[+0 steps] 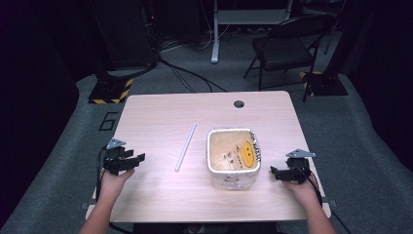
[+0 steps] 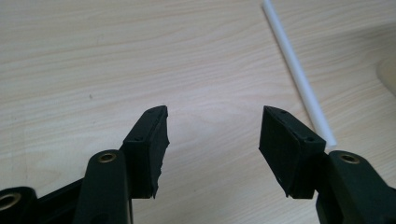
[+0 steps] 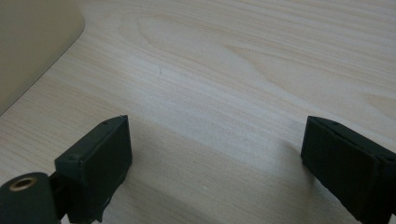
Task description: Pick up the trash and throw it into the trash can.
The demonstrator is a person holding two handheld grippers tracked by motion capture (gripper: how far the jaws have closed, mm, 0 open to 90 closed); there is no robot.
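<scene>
Both grippers idle on the counter [image 1: 160,105], jaws released.
Left gripper [image 1: 136,158] lower left; right gripper [image 1: 273,173] lower right beside the white bin [image 1: 209,151]; white tube [image 1: 186,146] at centre.

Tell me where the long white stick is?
In the high view, the long thin white plastic stick lies flat near the middle of the light wooden table, just left of the white square tub and right of the left claw.

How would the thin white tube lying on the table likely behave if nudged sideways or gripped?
The white tube looks round and smooth, so it would probably roll across the flat table when nudged. It lies perfectly straight, suggesting it is fairly stiff. Being so slender, it is likely light and might slip from the left tongs.
</scene>
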